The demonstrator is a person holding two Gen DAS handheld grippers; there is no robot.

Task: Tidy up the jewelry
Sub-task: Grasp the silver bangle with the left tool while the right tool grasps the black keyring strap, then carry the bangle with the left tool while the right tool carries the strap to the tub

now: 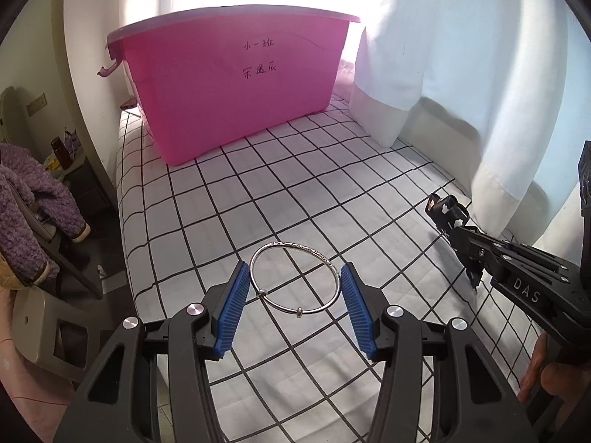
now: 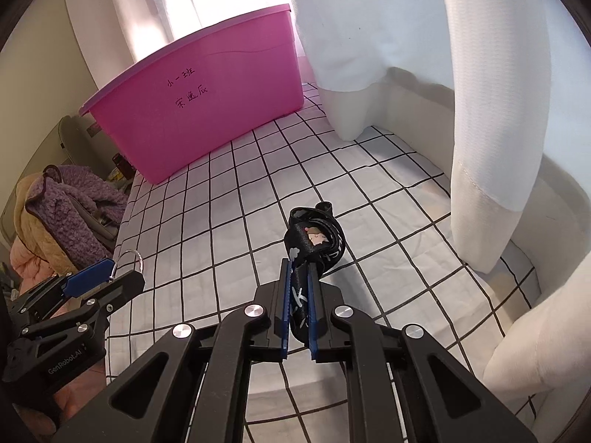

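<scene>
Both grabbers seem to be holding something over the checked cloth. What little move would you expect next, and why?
Probably both carry forward toward the pink bin. The left gripper already clamps the silver bangle across its width, and the right gripper is shut on a black strap. The bin is the only container in sight.

Bkgd: white sheet w/ black grid (image 1: 295, 192) over flat surface, white curtains (image 1: 461, 74) along far and right edges, purple fleece jacket (image 1: 29, 199) draped over chair at left, brown bottle (image 1: 59, 151) behind it.
</scene>
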